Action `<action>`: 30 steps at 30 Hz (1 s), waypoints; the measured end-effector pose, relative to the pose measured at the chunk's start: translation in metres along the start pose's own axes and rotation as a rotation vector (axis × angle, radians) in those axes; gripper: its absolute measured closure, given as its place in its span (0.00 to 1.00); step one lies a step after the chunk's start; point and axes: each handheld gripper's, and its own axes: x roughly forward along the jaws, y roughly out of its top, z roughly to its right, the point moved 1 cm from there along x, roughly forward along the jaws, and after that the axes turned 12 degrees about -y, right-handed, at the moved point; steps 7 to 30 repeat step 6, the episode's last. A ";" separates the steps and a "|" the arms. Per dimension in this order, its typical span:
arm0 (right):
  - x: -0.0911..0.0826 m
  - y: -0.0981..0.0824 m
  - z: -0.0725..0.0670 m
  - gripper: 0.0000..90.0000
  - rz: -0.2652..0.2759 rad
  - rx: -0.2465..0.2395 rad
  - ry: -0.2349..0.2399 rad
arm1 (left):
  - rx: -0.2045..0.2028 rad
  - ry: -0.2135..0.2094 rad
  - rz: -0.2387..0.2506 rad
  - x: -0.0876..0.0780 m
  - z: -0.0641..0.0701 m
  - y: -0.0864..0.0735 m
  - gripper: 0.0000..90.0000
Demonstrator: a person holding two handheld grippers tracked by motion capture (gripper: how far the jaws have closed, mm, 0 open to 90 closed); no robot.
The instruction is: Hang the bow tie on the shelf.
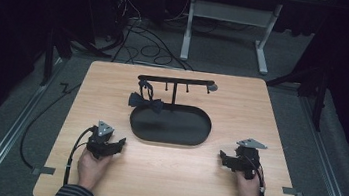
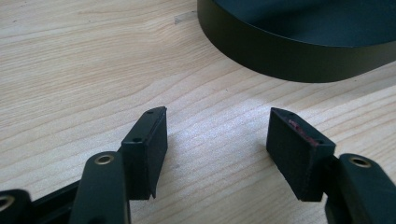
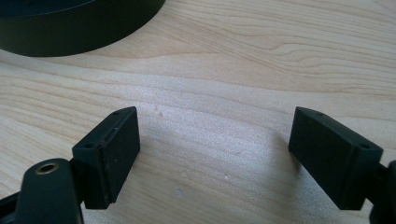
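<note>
Start pose: left hand-held gripper and right hand-held gripper wide, empty, resting on counter; next probably reach for bow tie by tray.

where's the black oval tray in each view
High view: black oval tray at the table's centre, between the two grippers.
Left gripper view: its curved wall fills the upper right.
Right gripper view: its wall sits upper left.
Shared landmark: the light wooden table.

Cables on the floor beyond the wooden table
</note>
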 end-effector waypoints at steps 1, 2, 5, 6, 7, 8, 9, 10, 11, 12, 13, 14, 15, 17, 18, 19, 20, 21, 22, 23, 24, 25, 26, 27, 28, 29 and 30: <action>0.000 0.000 0.000 0.20 0.000 0.000 0.000 | 0.001 -0.001 -0.001 0.000 0.000 0.000 0.43; 0.000 0.000 0.000 0.20 0.000 0.000 0.000 | 0.001 -0.002 -0.002 0.000 0.000 0.000 0.43; 0.000 0.000 0.000 0.20 0.000 0.000 -0.001 | 0.002 -0.001 -0.002 0.000 0.000 0.000 0.43; 0.000 0.000 0.000 0.20 0.000 0.000 -0.001 | 0.002 -0.001 -0.002 0.000 0.000 0.000 0.43; 0.000 0.000 0.000 0.20 0.000 0.000 -0.001 | 0.002 -0.001 -0.002 0.000 0.000 0.000 0.43; 0.000 0.000 0.000 0.20 0.000 0.000 -0.001 | 0.002 -0.001 -0.002 0.000 0.000 0.000 0.43; 0.000 0.000 0.000 0.20 0.000 0.000 -0.001 | 0.002 -0.001 -0.002 0.000 0.000 0.000 0.43; 0.000 0.000 0.000 0.20 0.000 0.000 -0.001 | 0.002 -0.001 -0.002 0.000 0.000 0.000 0.43; 0.000 0.000 0.000 0.20 0.000 0.000 -0.001 | 0.002 -0.001 -0.002 0.000 0.000 0.000 0.43; 0.000 0.000 0.000 0.20 0.000 0.000 -0.001 | 0.002 -0.001 -0.002 0.000 0.000 0.000 0.43; 0.000 0.000 0.000 0.20 0.000 0.000 -0.001 | 0.002 -0.001 -0.002 0.000 0.000 0.000 0.43; 0.000 0.000 0.000 0.20 0.000 0.000 -0.001 | 0.002 -0.001 -0.002 0.000 0.000 0.000 0.43; 0.000 0.000 0.000 0.20 0.000 0.000 -0.001 | 0.002 -0.001 -0.002 0.000 0.000 0.000 0.43; 0.000 0.000 0.000 0.20 0.000 0.000 -0.001 | 0.002 -0.001 -0.002 0.000 0.000 0.000 0.43; 0.000 0.000 0.000 0.20 0.000 0.000 -0.001 | 0.002 -0.001 -0.002 0.000 0.000 0.000 0.43; 0.000 0.000 0.000 0.20 0.000 0.000 -0.001 | 0.002 -0.001 -0.002 0.000 0.000 0.000 0.43; 0.000 0.000 0.000 0.20 0.000 0.000 -0.001 | 0.002 -0.001 -0.002 0.000 0.000 0.000 0.43; 0.000 0.000 0.000 0.20 0.000 0.000 -0.001 | 0.002 -0.001 -0.002 0.000 0.000 0.000 0.43; 0.000 0.000 0.000 0.20 0.000 0.000 -0.001 | 0.002 -0.001 -0.002 0.000 0.000 0.000 0.43; 0.000 0.000 0.000 0.20 0.000 0.000 -0.001 | 0.002 -0.001 -0.002 0.000 0.000 0.000 0.43; 0.000 0.000 0.000 0.20 0.000 0.000 -0.001 | 0.002 -0.001 -0.002 0.000 0.000 0.000 0.43; 0.000 0.000 0.000 0.20 0.000 0.000 -0.001 | 0.002 -0.001 -0.002 0.000 0.000 0.000 0.43; 0.000 0.000 0.000 0.20 0.000 0.000 -0.001 | 0.002 -0.001 -0.002 0.000 0.000 0.000 0.43; 0.000 0.000 0.000 0.20 0.000 0.000 -0.001 | 0.002 -0.001 -0.002 0.000 0.000 0.000 0.43; 0.000 0.000 0.000 0.20 0.000 0.000 -0.001 | 0.002 -0.001 -0.002 0.000 0.000 0.000 0.43; 0.000 0.000 0.000 0.20 0.000 0.000 -0.001 | 0.002 -0.001 -0.002 0.000 0.000 0.000 0.43; 0.000 0.000 0.000 0.20 0.000 0.000 -0.001 | 0.002 -0.001 -0.002 0.000 0.000 0.000 0.43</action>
